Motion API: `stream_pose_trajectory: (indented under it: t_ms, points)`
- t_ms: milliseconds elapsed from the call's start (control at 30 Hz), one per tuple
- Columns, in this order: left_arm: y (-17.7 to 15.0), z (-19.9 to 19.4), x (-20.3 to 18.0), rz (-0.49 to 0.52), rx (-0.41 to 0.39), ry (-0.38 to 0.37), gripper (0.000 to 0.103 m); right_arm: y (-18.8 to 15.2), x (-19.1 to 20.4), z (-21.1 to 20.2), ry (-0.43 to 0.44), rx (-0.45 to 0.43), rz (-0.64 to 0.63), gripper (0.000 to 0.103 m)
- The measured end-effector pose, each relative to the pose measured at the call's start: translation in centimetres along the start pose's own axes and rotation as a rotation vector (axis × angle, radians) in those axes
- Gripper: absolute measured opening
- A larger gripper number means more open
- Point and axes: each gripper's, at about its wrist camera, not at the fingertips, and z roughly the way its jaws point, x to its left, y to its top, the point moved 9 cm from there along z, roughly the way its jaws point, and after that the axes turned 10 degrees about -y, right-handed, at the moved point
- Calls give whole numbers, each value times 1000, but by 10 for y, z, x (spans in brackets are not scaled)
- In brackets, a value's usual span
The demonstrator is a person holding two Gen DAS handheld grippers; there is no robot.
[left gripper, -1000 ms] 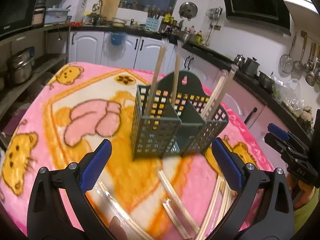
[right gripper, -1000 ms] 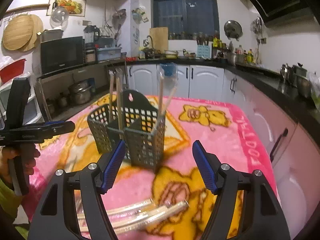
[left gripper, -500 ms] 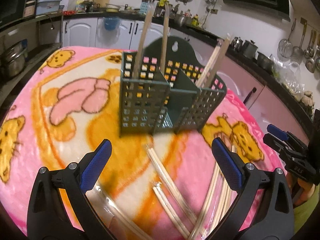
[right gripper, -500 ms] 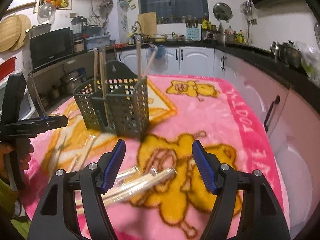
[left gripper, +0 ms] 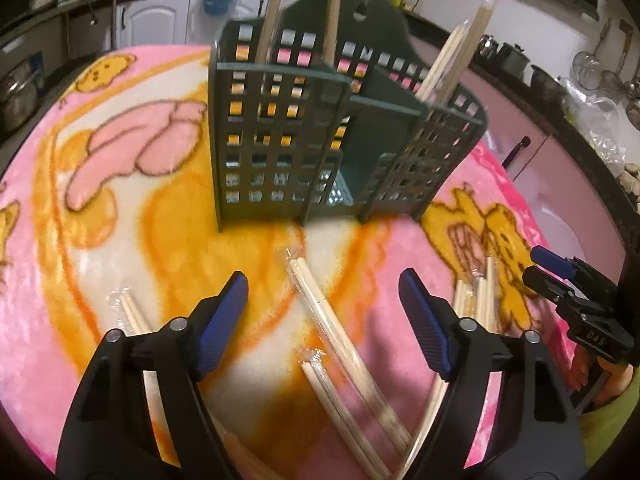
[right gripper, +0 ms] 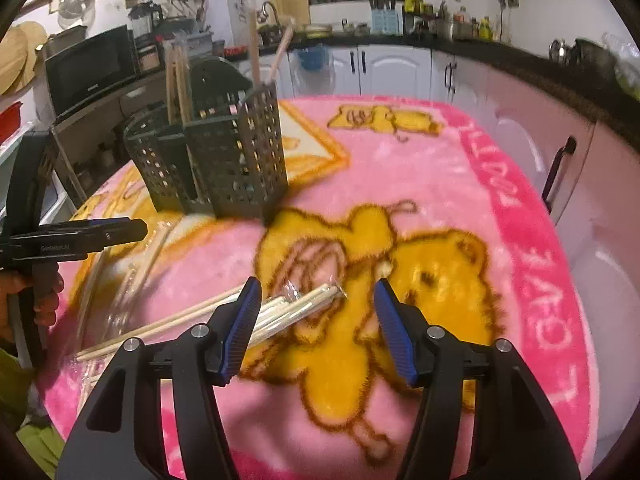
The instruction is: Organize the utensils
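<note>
A dark green slotted utensil holder (left gripper: 280, 140) stands on the pink cartoon blanket (left gripper: 120, 240), with wrapped chopsticks upright in its left (left gripper: 276, 8) and right (left gripper: 456, 52) compartments. Several wrapped chopstick pairs lie loose in front of it. My left gripper (left gripper: 322, 280) hovers low over one pair (left gripper: 332, 320); its jaws are closing, the pair lies between them, and the pads are not touching it. My right gripper (right gripper: 317, 284) is also closing around the tips of another wrapped pair (right gripper: 312, 304), pads apart from it. The holder (right gripper: 224, 160) stands to its far left.
More chopstick pairs lie at the left (left gripper: 132, 312) and right (left gripper: 480, 292) of the left wrist view. A hand holds the other gripper (right gripper: 80, 232) at the blanket's left edge. Dark counters, white cabinets (right gripper: 384, 68) and a microwave (right gripper: 92, 68) surround the table.
Both grippers have sunk toward the blanket and tipped further down. The jaws of each stand narrower than before. Loose chopsticks now lie between the fingers.
</note>
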Motion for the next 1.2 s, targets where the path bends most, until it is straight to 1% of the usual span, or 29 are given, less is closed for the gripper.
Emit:
stream_pose_trajectory:
  t_ms: [133,267,333,400,433,467,500,533,633,700,900,1000,1200]
  points:
    - [0,11,1,-3,30,7,66,-2,-3,18,30,55,49,55]
    - [0,22,1,-3,52,12,66,-5,-6,33,63,103,96,46]
    - [1,26,3,-5,58,23,64,-7,-8,39,74,120,117,39]
    - [3,31,4,-9,62,30,63,-7,-10,43,73,126,129,34]
    - [4,32,5,-9,62,35,63,-7,-11,43,72,125,136,28]
    - [5,34,5,-9,61,38,62,-6,-13,42,76,121,143,24]
    - [6,35,4,-9,61,42,60,-6,-13,42,81,118,148,16]
    - [7,36,3,-10,59,46,59,-6,-13,41,84,113,152,13]
    - [10,38,5,-13,53,66,45,-4,-15,37,87,89,163,9]
    - [11,39,6,-10,52,81,31,-1,-17,31,87,65,170,7]
    - [13,39,12,1,49,117,11,10,-22,7,87,-25,169,6]
    - [14,37,9,12,45,110,8,16,-20,-6,86,-66,159,6]
    - [23,19,-10,40,6,52,4,34,-11,-36,90,-146,124,4]
